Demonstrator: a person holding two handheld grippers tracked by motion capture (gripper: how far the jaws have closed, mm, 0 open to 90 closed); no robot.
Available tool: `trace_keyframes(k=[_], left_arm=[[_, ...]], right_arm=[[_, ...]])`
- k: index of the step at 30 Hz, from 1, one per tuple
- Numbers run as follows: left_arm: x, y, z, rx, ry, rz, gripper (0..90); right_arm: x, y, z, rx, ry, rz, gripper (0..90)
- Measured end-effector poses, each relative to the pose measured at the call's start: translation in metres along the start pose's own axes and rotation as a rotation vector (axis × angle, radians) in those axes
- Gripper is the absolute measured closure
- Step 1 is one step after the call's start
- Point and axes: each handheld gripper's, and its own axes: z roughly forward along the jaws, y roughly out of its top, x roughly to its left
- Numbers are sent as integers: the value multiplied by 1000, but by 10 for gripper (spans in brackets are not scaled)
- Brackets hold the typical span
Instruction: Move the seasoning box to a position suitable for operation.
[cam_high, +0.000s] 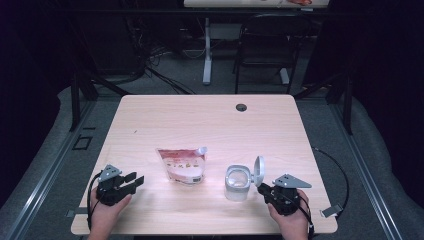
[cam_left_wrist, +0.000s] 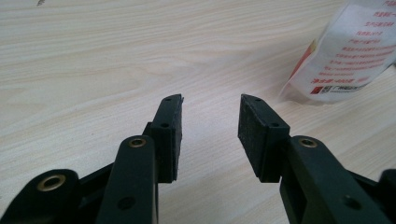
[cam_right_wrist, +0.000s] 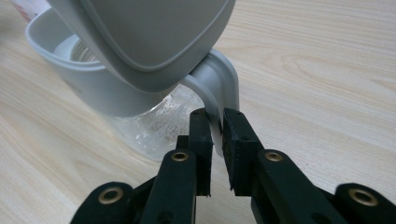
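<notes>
Inspection runs from my left side to my right. My left gripper (cam_high: 134, 182) rests low at the near left of the table (cam_high: 165, 115), its jaws spread apart with nothing between them. It points toward the spouted refill pouch (cam_high: 183, 164), which lies flat just right of it, well clear of the pads; in the left gripper view the pouch's printed corner (cam_left_wrist: 348, 56) sits at the far right. I judge this gripper is parked ready to take the pouch.

Right of the pouch stands the grey-topped clear container (cam_high: 236, 183), upright, its hinged lid (cam_high: 259, 171) swung open and standing on edge at its right side. My right gripper (cam_high: 263, 189) is pressed together on the container's grey handle (cam_right_wrist: 219, 100), pinching the thin strip between both pads. I judge that this hold steadies the container and keeps its mouth exposed, so the pouch can be emptied into it. Pouch and container stand apart, not touching.
</notes>
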Motion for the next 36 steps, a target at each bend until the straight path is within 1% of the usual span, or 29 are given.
trace_keyframes(k=[6,8,12,13,14,15,21,24,25,26,27,30,34,36], left_arm=[[0,0,0,2,0,2,598],[0,0,0,13,-2,4,598],[0,0,0,14,-2,3,598],[0,0,0,15,-3,5,598],[0,0,1,15,-2,5,598],[-1,0,1,7,1,3,598],[-1,0,2,8,-1,5,598],[-1,0,2,10,0,6,598],[-1,0,2,10,1,6,599],[-1,0,2,11,0,6,599],[-1,0,2,11,0,7,598],[-1,0,2,11,0,6,599],[-1,0,3,12,1,7,599],[-2,0,3,13,1,8,599]], right_arm=[[-7,1,0,1,-11,7,819],[-10,2,1,0,-20,7,817],[-15,5,5,-10,-30,17,811],[-16,6,6,-17,-32,26,809],[-18,6,7,-15,-33,23,808],[-20,7,7,-17,-29,31,807],[-25,11,11,-18,-27,42,804],[-30,14,14,-26,-16,64,821],[-32,15,14,-26,-17,63,835],[-33,15,15,-34,-16,73,836],[-35,16,16,-29,-18,72,832],[-39,17,19,-32,-8,93,830],[-41,18,21,-33,3,94,840],[-43,21,23,-42,16,101,846]])
